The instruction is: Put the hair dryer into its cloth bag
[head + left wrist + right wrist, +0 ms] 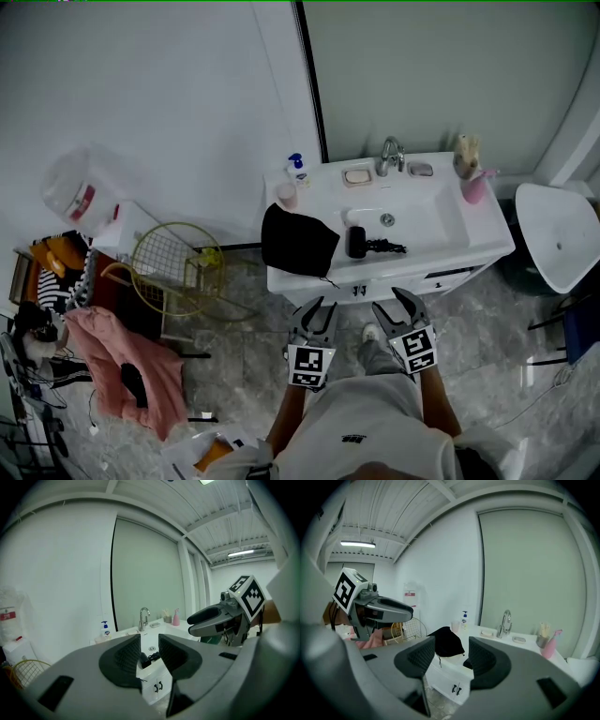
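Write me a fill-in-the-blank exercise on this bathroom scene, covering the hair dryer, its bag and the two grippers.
1. The black hair dryer lies in the ____ of the white vanity.
2. In the head view, the black cloth bag sits on the vanity to the ____ of the hair dryer.
3. The left gripper and the right gripper are short of the vanity, each with jaws ____ and nothing between them.

Missing words: sink; left; open

I see a white wall [169,94] beside a pale green panel [441,66], a black strip [311,80] between them. A white vanity surface [424,265] stands on grey marbled floor [234,347], a yellow wire basket [173,267] to its left. A tube light [357,543] glows overhead.
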